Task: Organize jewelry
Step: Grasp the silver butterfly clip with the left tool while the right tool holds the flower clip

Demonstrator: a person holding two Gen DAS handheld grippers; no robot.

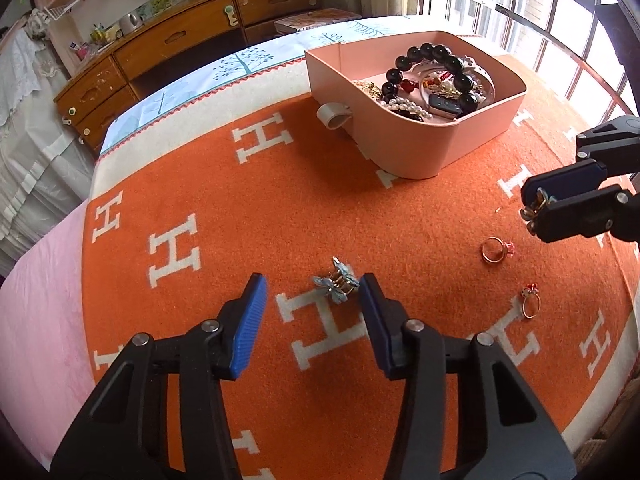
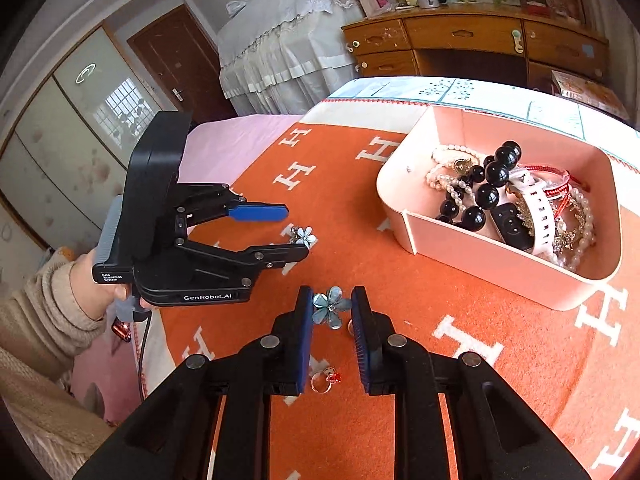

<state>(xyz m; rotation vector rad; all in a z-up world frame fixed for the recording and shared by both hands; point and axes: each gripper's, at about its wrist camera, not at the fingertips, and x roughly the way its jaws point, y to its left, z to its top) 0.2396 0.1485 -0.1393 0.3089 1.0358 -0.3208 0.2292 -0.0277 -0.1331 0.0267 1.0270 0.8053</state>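
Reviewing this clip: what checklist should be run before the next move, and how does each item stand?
1. Right gripper clamped on blue flower piece: ok.
2. Piece lifted off the blanket: cannot tell.
3. Pink box open on top to receive it: ok.
4. Left gripper open, fingers either side of second flower piece: ok.
5. All jewelry boxed: not ok; two red-stone rings lie on the blanket.

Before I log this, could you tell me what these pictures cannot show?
- Left view: right gripper covers most of its flower.
- Right view: a ring sits half behind a finger.
- Both views: the box floor lies under heaped jewelry.
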